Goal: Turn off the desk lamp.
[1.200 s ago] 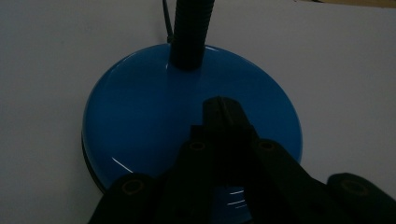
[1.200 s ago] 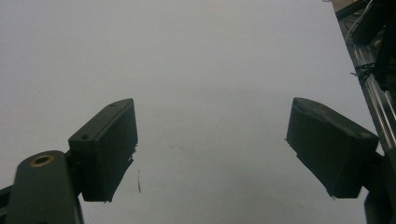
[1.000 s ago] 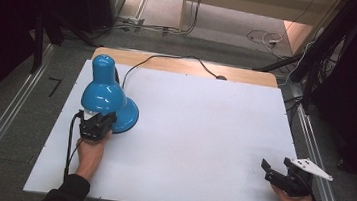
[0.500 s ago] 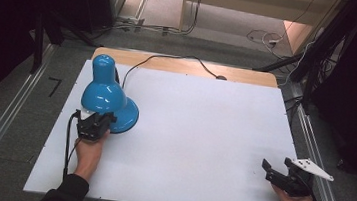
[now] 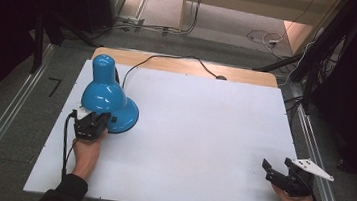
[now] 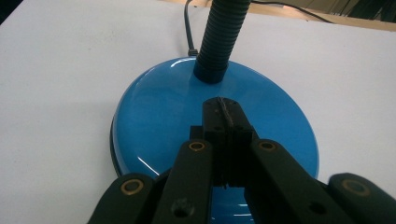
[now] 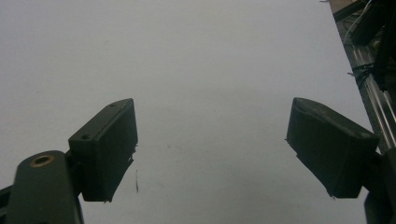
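A blue desk lamp (image 5: 103, 90) stands at the left of the white table (image 5: 204, 123), its shade leaning over its round base (image 5: 126, 119). My left gripper (image 5: 98, 117) is at the base's near edge. In the left gripper view its jaws are shut together with nothing between them, and the tips (image 6: 223, 106) sit just over the glossy blue base (image 6: 154, 107), in front of the black ribbed neck (image 6: 223, 32). Whether they touch the base I cannot tell. My right gripper (image 5: 276, 166) rests at the table's near right corner, open (image 7: 210, 144) over bare white surface.
The lamp's black cable (image 5: 170, 59) runs from the base to the far edge and along a wooden strip (image 5: 249, 77). Metal rails (image 5: 312, 145) flank the table on both sides. Loose cables lie on the floor beyond.
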Demonstrator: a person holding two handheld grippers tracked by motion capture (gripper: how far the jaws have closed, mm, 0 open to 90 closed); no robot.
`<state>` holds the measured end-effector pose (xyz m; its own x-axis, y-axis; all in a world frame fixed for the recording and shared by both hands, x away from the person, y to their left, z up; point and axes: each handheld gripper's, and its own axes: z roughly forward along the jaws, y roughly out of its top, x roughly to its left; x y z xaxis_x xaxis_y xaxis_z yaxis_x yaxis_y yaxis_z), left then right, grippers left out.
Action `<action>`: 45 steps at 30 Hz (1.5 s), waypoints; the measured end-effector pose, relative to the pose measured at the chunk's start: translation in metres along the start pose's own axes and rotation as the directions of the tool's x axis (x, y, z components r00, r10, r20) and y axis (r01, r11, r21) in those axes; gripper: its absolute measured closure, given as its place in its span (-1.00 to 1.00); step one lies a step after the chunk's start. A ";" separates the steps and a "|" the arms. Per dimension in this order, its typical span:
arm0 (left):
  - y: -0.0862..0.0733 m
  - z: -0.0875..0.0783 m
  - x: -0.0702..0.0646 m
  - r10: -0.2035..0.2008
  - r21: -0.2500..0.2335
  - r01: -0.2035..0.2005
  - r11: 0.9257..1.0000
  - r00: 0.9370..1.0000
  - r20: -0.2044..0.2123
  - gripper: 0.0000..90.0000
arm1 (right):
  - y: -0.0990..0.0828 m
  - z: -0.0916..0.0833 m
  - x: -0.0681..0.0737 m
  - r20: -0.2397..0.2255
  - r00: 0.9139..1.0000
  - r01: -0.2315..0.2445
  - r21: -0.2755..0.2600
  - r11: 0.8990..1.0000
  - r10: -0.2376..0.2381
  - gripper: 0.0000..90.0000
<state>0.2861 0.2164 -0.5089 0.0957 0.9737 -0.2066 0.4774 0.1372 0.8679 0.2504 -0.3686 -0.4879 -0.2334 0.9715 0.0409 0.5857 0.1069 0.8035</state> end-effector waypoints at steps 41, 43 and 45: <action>-0.001 -0.016 0.020 0.003 0.018 -0.002 1.000 0.998 -0.062 -0.21 | 0.000 -0.001 0.000 0.002 1.000 0.000 0.002 1.000 0.000 -0.66; -0.001 -0.019 0.021 0.010 0.023 -0.009 1.000 0.998 -0.060 -0.21 | 0.000 -0.001 0.000 0.002 1.000 -0.001 0.002 1.000 0.001 -0.66; -0.002 -0.023 0.021 0.019 0.022 -0.018 1.000 0.998 -0.056 -0.21 | 0.000 -0.001 0.000 0.003 1.000 0.001 -0.002 1.000 -0.001 -0.66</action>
<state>0.2672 0.2404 -0.5041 0.0554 0.9848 -0.1645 0.4944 0.1161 0.8615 0.2496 -0.3687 -0.4871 -0.2313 0.9721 0.0384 0.5841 0.1072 0.8046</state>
